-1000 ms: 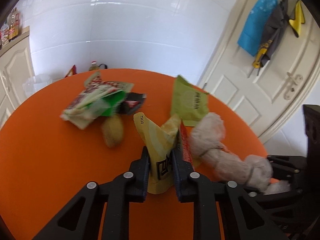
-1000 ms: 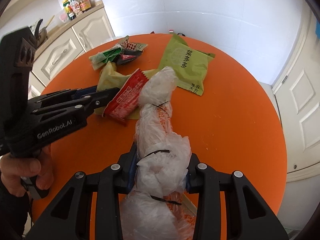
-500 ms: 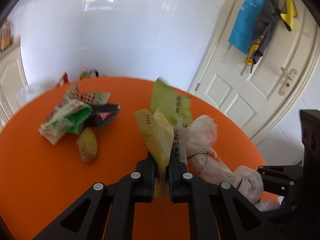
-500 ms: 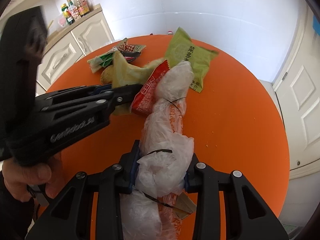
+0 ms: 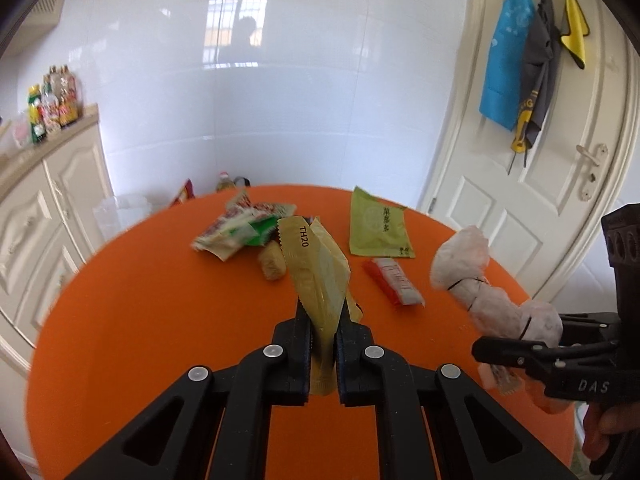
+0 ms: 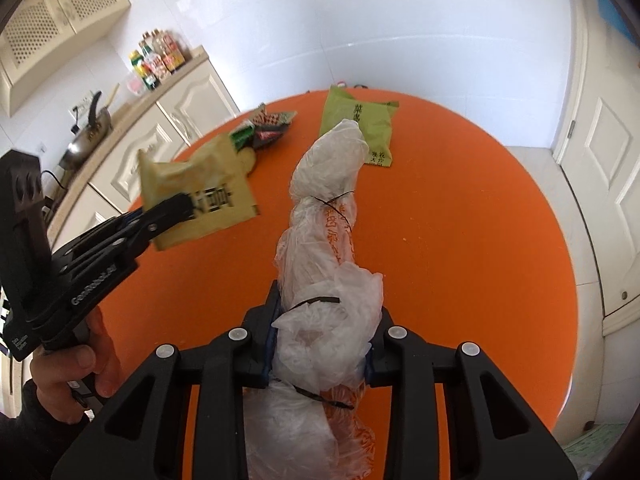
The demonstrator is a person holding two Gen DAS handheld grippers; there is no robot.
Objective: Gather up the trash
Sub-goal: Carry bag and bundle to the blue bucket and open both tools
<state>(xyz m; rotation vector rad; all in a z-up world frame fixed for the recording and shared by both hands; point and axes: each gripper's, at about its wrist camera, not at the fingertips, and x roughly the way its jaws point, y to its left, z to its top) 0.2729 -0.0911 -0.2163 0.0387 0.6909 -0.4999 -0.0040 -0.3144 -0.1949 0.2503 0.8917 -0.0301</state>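
My left gripper point(image 5: 322, 320) is shut on a yellow snack wrapper point(image 5: 318, 276) and holds it above the round orange table point(image 5: 140, 300); it also shows in the right wrist view point(image 6: 200, 196). My right gripper point(image 6: 320, 316) is shut on a rolled white plastic bag point(image 6: 328, 240) tied with black bands, seen in the left wrist view point(image 5: 492, 300) too. On the table lie a red wrapper point(image 5: 394, 282), a green packet point(image 5: 378, 226), a pile of green and red wrappers point(image 5: 240, 230) and a brown lump point(image 5: 272, 266).
White cabinets point(image 5: 40, 208) with bottles point(image 5: 52, 104) stand at the left. A white door point(image 5: 532, 184) with hanging cloths is at the right. A clear bin point(image 5: 120, 214) stands past the table's far left edge.
My left gripper has lifted the yellow wrapper up and away from the bag. The red wrapper that hung with it now lies on the table. The right gripper has risen with the bag.
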